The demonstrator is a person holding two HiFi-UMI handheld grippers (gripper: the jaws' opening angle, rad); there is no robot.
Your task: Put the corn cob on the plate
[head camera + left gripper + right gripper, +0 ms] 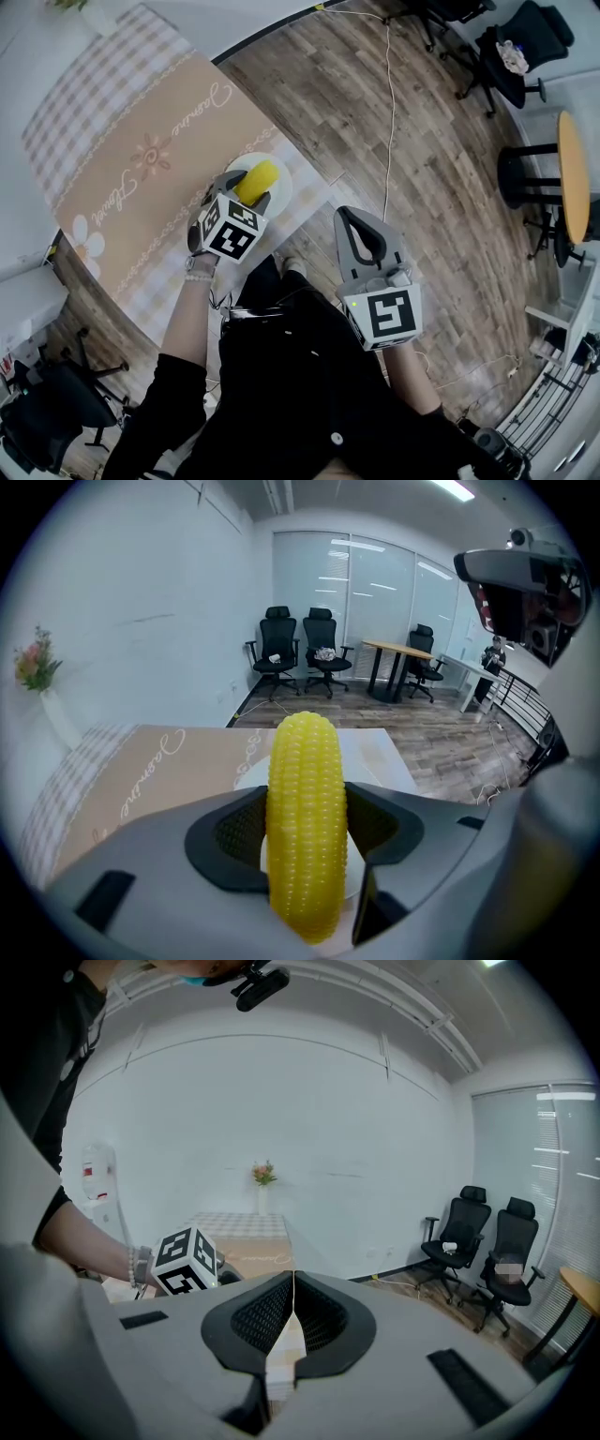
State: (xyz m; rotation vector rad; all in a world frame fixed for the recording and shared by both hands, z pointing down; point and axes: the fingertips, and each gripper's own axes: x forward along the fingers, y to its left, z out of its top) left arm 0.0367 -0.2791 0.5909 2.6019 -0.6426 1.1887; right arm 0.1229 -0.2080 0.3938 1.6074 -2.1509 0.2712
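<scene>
Yellow corn cob (307, 827), white plate (281, 187)

The left gripper (248, 187) and the right gripper (344, 217) are made of smooth grey plastic with round shapes. Black pads (265, 1314) with a fine bumpy grid are set inside the jaws. A white cube (232, 231) with black square markers is fixed on the left one and a second cube (388, 316) on the right one, where a tiny green light (354, 304) is seen. Black clothes (291, 375) with black sleeves (159, 412) are worn, and a pale bead bracelet (198, 270) is worn on the left wrist.
</scene>
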